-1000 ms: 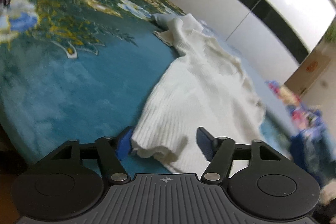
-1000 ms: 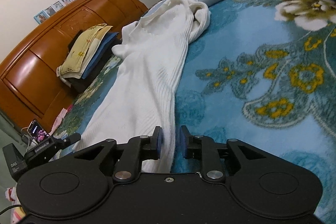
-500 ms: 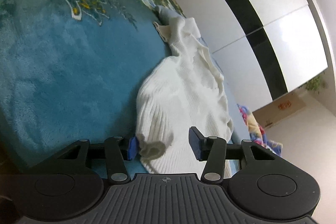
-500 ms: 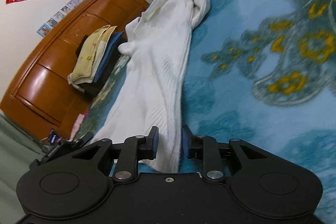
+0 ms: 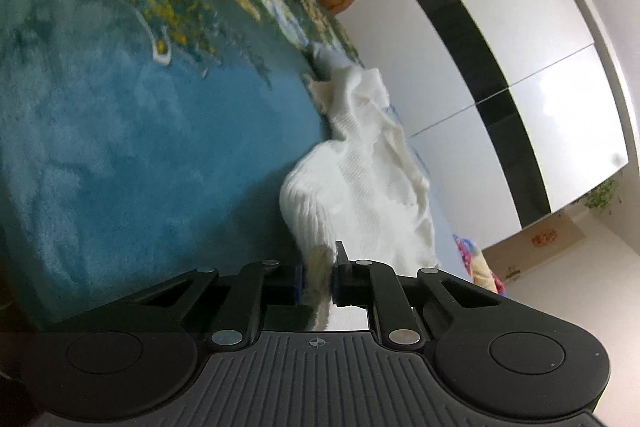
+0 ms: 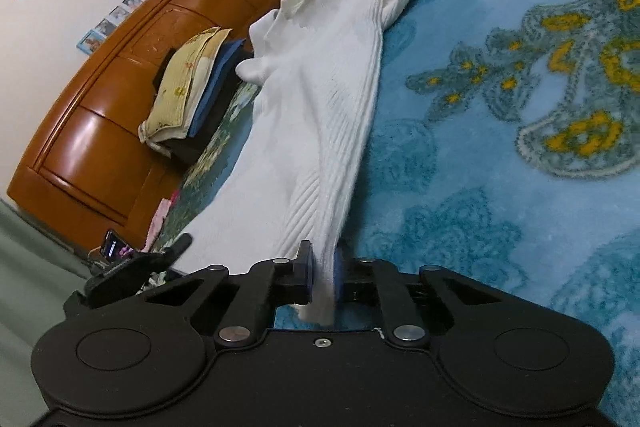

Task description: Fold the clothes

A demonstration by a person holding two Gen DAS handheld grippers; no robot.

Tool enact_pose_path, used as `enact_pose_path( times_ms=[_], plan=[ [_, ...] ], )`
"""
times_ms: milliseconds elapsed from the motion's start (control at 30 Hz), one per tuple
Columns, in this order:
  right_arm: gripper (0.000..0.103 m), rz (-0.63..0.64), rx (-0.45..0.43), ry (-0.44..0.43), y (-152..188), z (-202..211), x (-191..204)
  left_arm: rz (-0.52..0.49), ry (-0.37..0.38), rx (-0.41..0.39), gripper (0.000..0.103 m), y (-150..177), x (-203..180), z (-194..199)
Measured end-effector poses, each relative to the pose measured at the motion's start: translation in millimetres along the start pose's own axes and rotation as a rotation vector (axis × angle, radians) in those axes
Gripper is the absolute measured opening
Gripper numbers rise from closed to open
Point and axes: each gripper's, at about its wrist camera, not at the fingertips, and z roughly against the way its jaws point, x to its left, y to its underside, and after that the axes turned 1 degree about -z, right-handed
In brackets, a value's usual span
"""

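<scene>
Two claws, both clamped on one garment. My left claw [image 5: 319, 277] has its blue pads pressed together on a bunched hem corner of the white knit sweater [image 5: 360, 195], the fabric squeezed between them and poking out behind. My right claw [image 6: 322, 277] pinches the opposite hem corner of the same sweater [image 6: 320, 99], ribbed edge caught between the pads. From both grips the sweater runs forward in a long band across the teal floral blanket [image 6: 500, 167] covering the bed, its far end crumpled in a heap near the bed's edge. In the right view, a stack of folded clothes [image 6: 192, 95], yellow on top over blue and dark layers, lies on the blanket against the wooden headboard [image 6: 92, 131]. White wardrobe doors with a black stripe [image 5: 500, 75] stand beyond the bed in the left view.
</scene>
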Motion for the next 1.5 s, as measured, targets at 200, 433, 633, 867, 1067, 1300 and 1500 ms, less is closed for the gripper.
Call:
enact_pose_path(
  times_ms=[200, 433, 633, 867, 1067, 1300, 1500],
  plan=[
    [0.01, 0.112, -0.037, -0.095, -3, 31, 23, -0.054, -0.007, -0.051, 0.01, -9, -13, 25],
    [0.01, 0.087, 0.061, -0.007, 5, 19, 9, -0.078, -0.149, -0.009, 0.01, -2, 8, 14],
    [0.01, 0.088, 0.075, 0.015, 4, 15, 2, -0.127, -0.197, 0.014, 0.01, 3, 10, 10],
    [0.012, 0.14, 0.069, 0.034, 4, 19, 11, -0.213, -0.23, 0.044, 0.013, 0, -2, 9],
    [0.018, 0.185, 0.061, 0.05, 4, 23, 19, -0.288, -0.25, 0.033, 0.032, 0, -14, 18],
    [0.038, 0.226, 0.039, 0.063, 1, 29, 27, -0.391, -0.275, -0.028, 0.072, -5, -35, 31],
    [0.064, 0.239, 0.005, 0.084, -8, 32, 29, -0.468, -0.281, -0.043, 0.084, -10, -51, 33]
  ],
)
